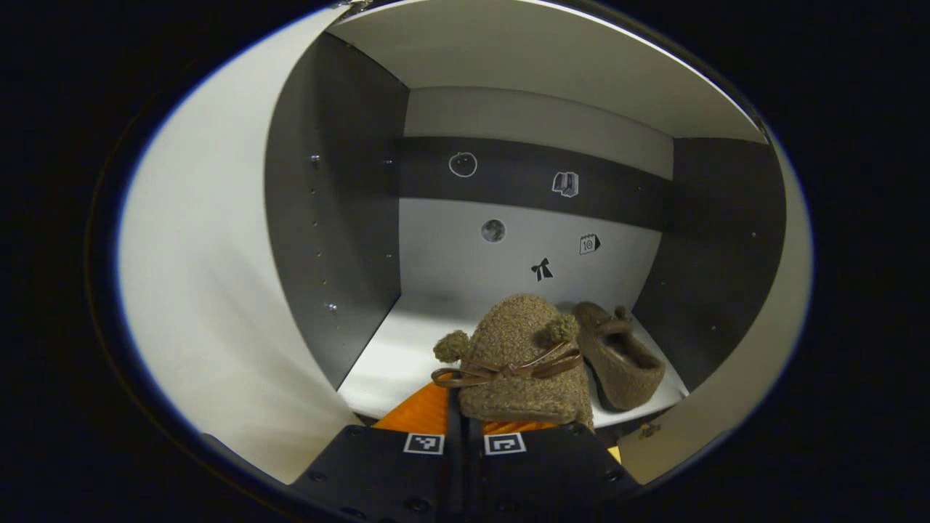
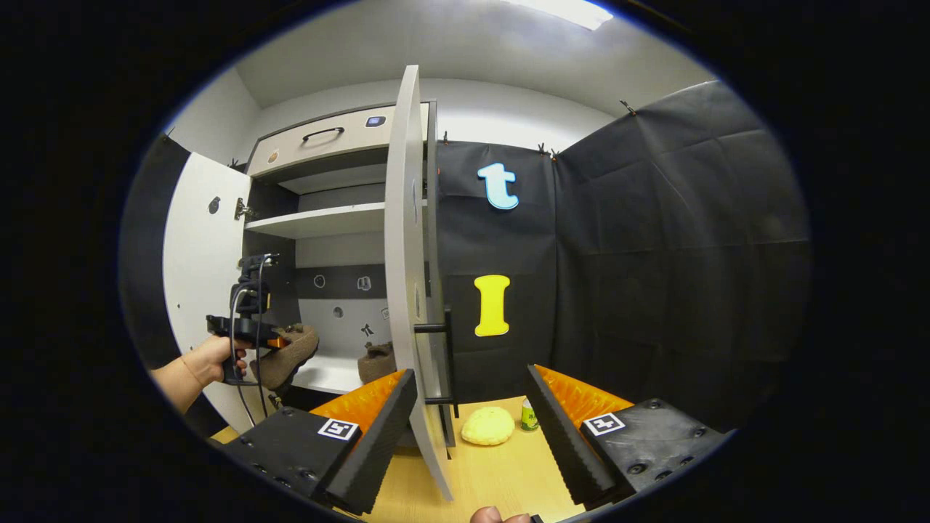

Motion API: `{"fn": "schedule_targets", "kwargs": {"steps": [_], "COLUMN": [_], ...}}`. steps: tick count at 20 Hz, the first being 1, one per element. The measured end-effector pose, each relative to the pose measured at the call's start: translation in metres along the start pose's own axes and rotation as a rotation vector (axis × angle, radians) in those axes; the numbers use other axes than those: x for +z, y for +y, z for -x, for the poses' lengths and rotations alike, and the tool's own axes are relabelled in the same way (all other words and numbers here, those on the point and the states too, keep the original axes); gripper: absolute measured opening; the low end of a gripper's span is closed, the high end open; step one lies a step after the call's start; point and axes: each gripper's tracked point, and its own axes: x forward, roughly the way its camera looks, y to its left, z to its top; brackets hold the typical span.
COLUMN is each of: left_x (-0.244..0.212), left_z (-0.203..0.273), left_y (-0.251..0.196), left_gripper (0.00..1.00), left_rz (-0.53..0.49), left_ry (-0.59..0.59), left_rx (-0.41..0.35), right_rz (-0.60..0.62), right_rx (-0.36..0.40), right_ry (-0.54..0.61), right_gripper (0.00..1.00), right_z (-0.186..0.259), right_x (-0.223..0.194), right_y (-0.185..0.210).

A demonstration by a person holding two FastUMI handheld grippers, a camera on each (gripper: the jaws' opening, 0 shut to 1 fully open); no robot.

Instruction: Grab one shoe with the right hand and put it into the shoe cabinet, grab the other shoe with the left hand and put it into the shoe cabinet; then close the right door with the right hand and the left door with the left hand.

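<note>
Here, the left gripper [image 1: 463,425] pinches 1 brown shoe [image 1: 519,363] at the cabinet shelf [image 1: 392,363] (beside the second shoe [image 1: 617,356]), while the right gripper [image 2: 468,421] stands spread beside the right door [image 2: 407,276].

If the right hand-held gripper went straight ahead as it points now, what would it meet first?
Most likely the open right door: its edge stands between the open fingers of the right hand-held gripper, slightly left of centre. If it slipped past, the yellow object on the table comes next, though depth is unclear.
</note>
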Motion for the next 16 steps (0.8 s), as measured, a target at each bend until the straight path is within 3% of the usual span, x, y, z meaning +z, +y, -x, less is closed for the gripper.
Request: {"fn": "schedule_targets", "kwargs": {"steps": [8, 14, 16], "left_x": [-0.003, -0.025, -0.025], "left_z": [-0.126, -0.158, -0.158], "left_y": [-0.008, -0.006, -0.007], "left_gripper": [0.06, 0.06, 0.13], "left_rz": [-0.012, -0.064, -0.079], "left_ry": [0.143, 0.227, 0.237], "left_rx": [0.068, 0.127, 0.137], "right_rz": [0.01, 0.012, 0.013], "right_rx": [-0.078, -0.117, -0.128], "right_ry": [0.002, 0.01, 0.008], "right_gripper": [0.96, 0.96, 0.96], "right_z": [-0.001, -0.003, -0.004], "right_x": [0.001, -0.001, 0.0], "right_y": [-0.031, -0.043, -0.047]}}
